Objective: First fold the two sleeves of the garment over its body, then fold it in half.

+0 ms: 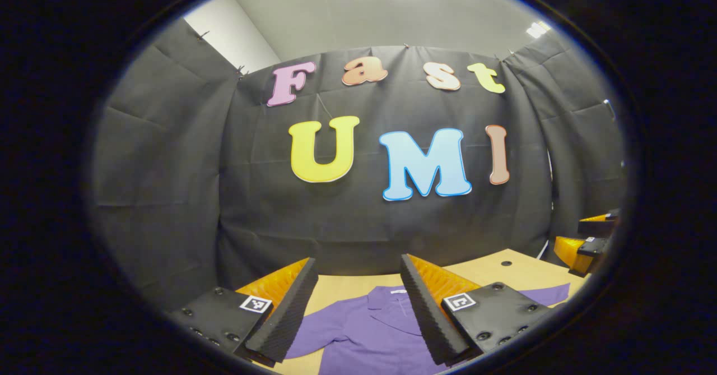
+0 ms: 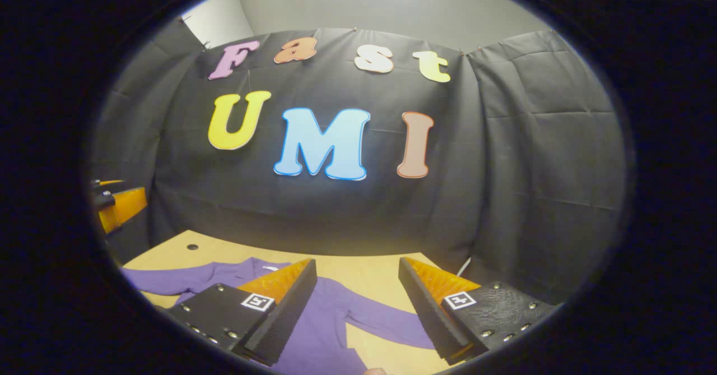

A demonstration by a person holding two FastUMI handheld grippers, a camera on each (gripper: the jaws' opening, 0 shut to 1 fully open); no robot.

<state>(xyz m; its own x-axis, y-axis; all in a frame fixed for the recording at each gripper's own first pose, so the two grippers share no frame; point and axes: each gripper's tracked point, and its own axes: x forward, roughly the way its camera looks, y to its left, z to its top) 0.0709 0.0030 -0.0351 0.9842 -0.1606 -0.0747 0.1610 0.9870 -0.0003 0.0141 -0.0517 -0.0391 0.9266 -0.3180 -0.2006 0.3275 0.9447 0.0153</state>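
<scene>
Left gripper view: The left gripper (image 1: 358,285) is raised above the table (image 1: 504,274), with its jaws spread wide. Nothing lies between the fingers (image 1: 285,313), and they touch nothing. The purple garment (image 1: 358,336) lies flat on the light wooden table below and beyond the fingers, with its collar (image 1: 392,299) toward the booth wall. One sleeve (image 1: 546,295) extends outward at the right of this view, flat on the table surface; another sleeve spreads toward the lower left between the fingers. The garment body appears in the gap between the two fingers. The right gripper (image 1: 588,240) appears at the far right edge, held off to the side above the table edge; its jaw state cannot be determined from this view.

Right gripper view: The right gripper (image 2: 358,285) is likewise raised, with jaws spread wide and empty, not in contact with the cloth. The garment (image 2: 325,330) lies on the table (image 2: 369,279) below the fingers. One sleeve (image 2: 386,322) extends to the right between the fingers, flat on the table. The opposite sleeve (image 2: 162,281) extends to the left, beyond the left-hand finger. The left gripper (image 2: 117,207) shows at the far left edge, above the table.
</scene>
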